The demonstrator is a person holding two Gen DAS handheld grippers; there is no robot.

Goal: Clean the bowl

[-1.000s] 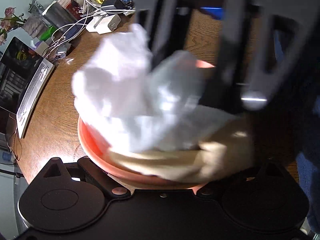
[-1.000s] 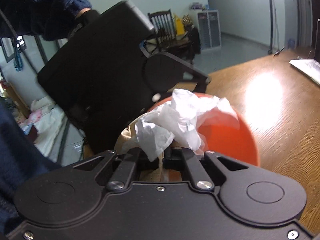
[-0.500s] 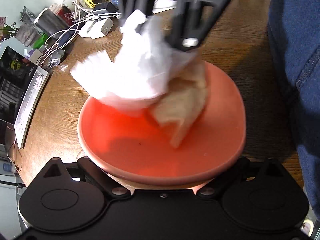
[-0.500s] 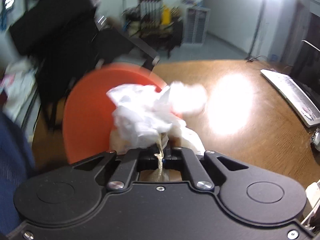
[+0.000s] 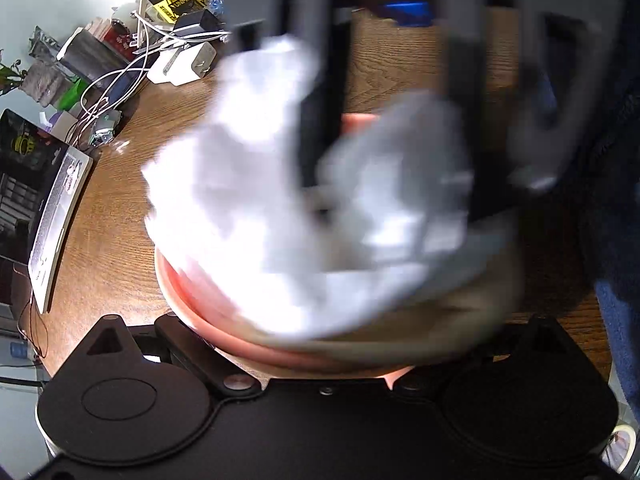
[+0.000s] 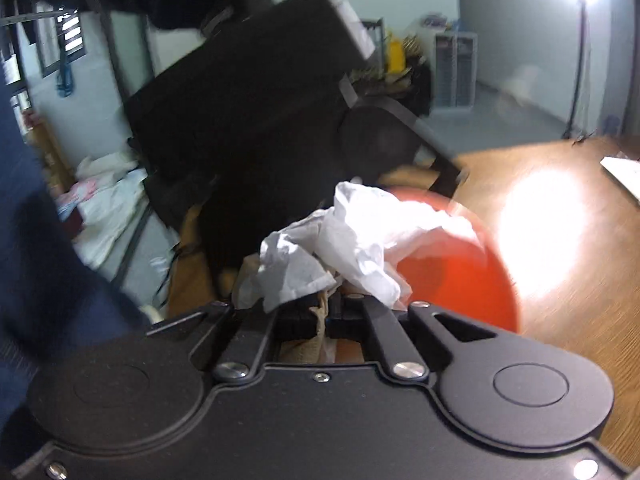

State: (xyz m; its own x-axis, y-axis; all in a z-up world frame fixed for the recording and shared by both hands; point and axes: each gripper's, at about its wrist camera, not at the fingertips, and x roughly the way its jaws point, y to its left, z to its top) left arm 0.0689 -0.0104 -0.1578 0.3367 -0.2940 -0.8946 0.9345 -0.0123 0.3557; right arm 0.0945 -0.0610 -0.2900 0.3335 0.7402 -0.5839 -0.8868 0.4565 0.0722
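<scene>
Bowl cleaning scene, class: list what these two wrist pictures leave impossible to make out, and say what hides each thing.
- Inside of the orange bowl: left wrist view, covered by the blurred white tissue wad.
- Left gripper's grip on the rim: fingertips tucked under the bowl edge.
- Right gripper's pads: right wrist view, buried in tissue and a beige cloth.
- Bowl's far side: right wrist view, behind the black gripper body.

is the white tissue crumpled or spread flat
Crumpled: the white tissue is a bunched, creased wad, pinched with tan cloth in the right gripper over the orange bowl.
</scene>
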